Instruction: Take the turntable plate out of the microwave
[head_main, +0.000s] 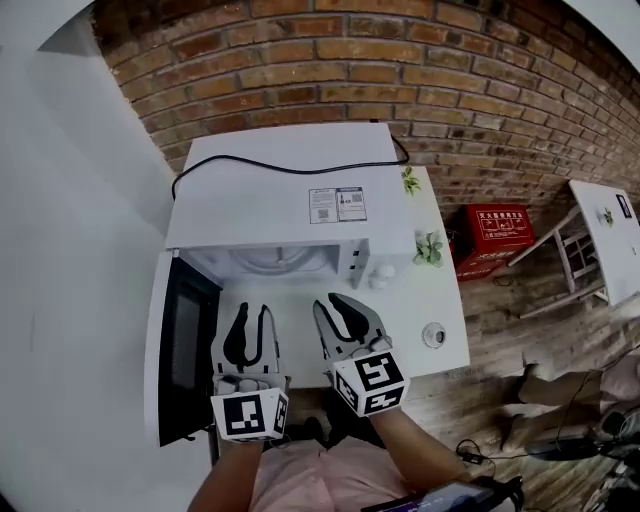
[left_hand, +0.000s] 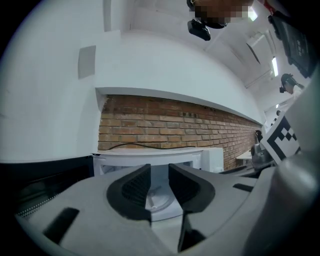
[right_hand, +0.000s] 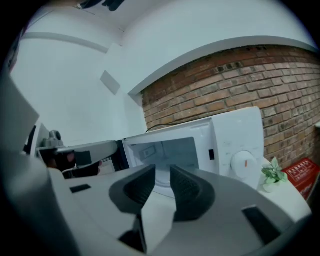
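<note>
**Turntable plate** (head_main: 272, 262): inside the open microwave (head_main: 290, 190); only its front arc shows, the rest hidden under the roof.

**Left tongs** (head_main: 252, 314) and **right tongs** (head_main: 333, 303): each slightly apart, gripping nothing, short of the cavity mouth above the white surface (head_main: 415, 310).

**Door** (head_main: 185, 340): swung out, just beside the left tongs.

Even, soft light; no hard shadows on bench. Strong fisheye bend, black corners in all three views. White wall (head_main: 60, 200) nearly blown out. Jaws soft up close in gripper views; brick (head_main: 400, 60) sharp. Slight glare off ceiling lamp (left_hand: 274, 65).
</note>
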